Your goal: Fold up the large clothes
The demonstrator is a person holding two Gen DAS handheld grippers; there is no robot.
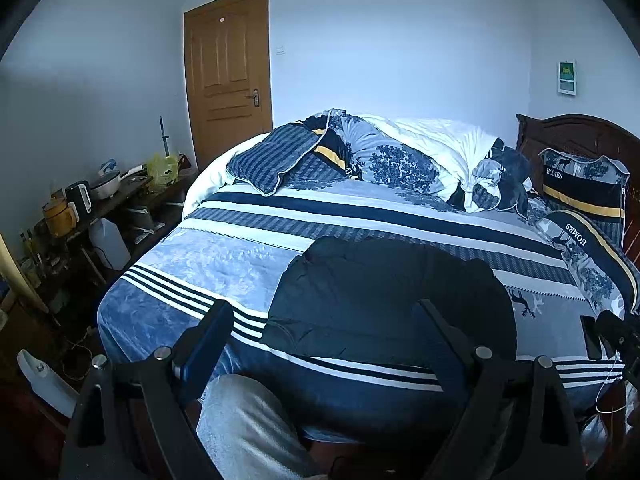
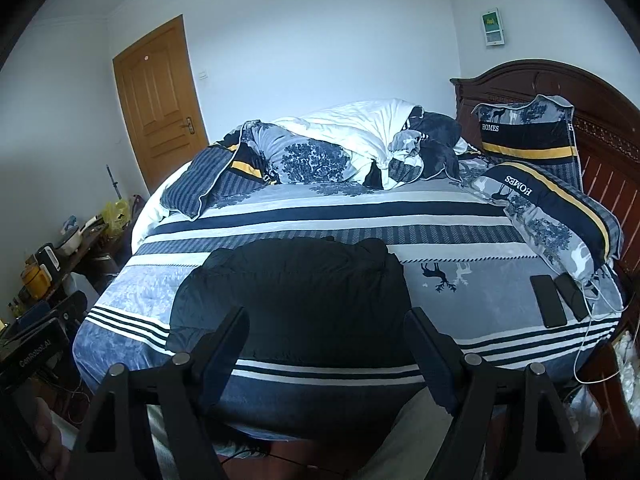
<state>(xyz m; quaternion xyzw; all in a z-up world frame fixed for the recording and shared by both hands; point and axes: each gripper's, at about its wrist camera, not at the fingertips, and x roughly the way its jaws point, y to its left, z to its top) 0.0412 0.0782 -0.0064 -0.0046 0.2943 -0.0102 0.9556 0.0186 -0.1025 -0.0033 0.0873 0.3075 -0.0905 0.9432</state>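
Observation:
A dark puffy jacket (image 1: pixel 384 300) lies folded into a rough rectangle on the near part of the striped bed (image 1: pixel 224 256). It also shows in the right wrist view (image 2: pixel 296 296). My left gripper (image 1: pixel 326 312) is open and empty, held back from the bed's near edge, short of the jacket. My right gripper (image 2: pixel 326 320) is open and empty, also just short of the jacket's near edge. The right gripper shows at the left view's right edge (image 1: pixel 616 332).
A rumpled duvet (image 2: pixel 340 148) and pillows (image 2: pixel 552 200) fill the far and right side of the bed. Two phones (image 2: pixel 548 300) with cables lie at the right. A cluttered side table (image 1: pixel 100 200) stands left. A wooden door (image 1: pixel 228 72) is behind. My leg (image 1: pixel 248 428) is below.

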